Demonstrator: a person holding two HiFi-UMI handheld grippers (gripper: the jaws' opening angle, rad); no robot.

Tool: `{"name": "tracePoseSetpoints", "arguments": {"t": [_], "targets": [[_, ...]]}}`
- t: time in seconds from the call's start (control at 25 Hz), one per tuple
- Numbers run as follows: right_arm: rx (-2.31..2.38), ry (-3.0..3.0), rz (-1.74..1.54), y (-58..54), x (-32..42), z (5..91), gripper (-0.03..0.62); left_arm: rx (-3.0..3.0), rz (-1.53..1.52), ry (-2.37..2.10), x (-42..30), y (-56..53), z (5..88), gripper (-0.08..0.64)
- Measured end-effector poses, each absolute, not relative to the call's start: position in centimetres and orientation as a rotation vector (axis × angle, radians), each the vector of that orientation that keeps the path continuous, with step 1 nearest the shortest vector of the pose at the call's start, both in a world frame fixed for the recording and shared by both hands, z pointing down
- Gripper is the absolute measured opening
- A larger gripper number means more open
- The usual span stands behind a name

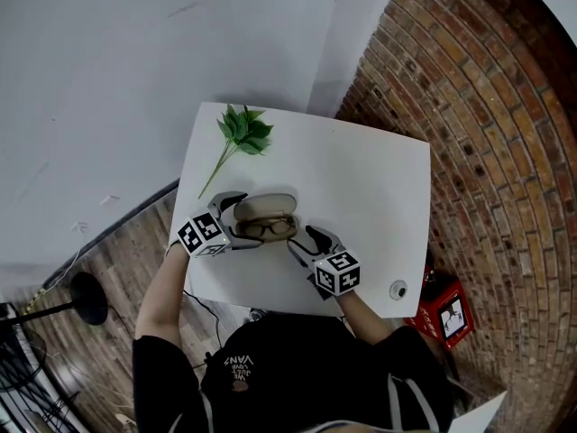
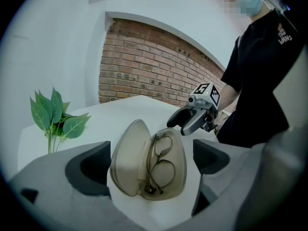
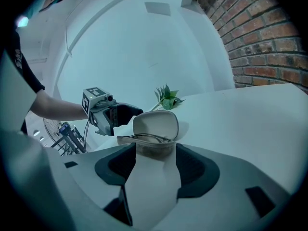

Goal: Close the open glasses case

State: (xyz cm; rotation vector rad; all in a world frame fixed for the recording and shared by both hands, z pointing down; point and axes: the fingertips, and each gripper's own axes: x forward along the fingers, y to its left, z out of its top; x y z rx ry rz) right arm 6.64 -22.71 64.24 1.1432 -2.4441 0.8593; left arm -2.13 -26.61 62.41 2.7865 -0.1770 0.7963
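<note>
On the white tabletop [image 1: 361, 188], toward its near left part, the glasses case [image 1: 264, 207] lies wide open, lid [image 3: 156, 123] tipped back on the far side, glasses [image 2: 161, 165] folded inside. Nothing of the closing is done yet: the lid's whole swing is left.

My left hand-held gripper [image 1: 240, 222] is spread open and empty. Its jaws straddle the case's left end, with a gap on each side as far as I can see. My right hand-held gripper [image 1: 307, 244] is released too and holds nothing, just beside the case's right end and pointing along it. My guess: one steadies the case, the other tips the lid over until it snaps.

Room: plenty of bare tabletop to the right and beyond the case. A leafy sprig [image 1: 242, 133] is well apart at the far left, no obstacle. The near edge runs close behind both hand-held grippers, so a shove that way could slide the case off. A small round thing [image 1: 398, 289] sits at the near right corner, out of the way.
</note>
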Motion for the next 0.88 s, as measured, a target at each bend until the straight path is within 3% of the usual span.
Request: {"name": "tracePoseSetpoints", "arguments": {"t": [0.88], "targets": [[1.23, -2.537, 0.798, -21.1, 6.9, 60.2, 0.241, 2.927, 0.87, -0.187, -1.8, -17.7, 61.0, 0.528]]}}
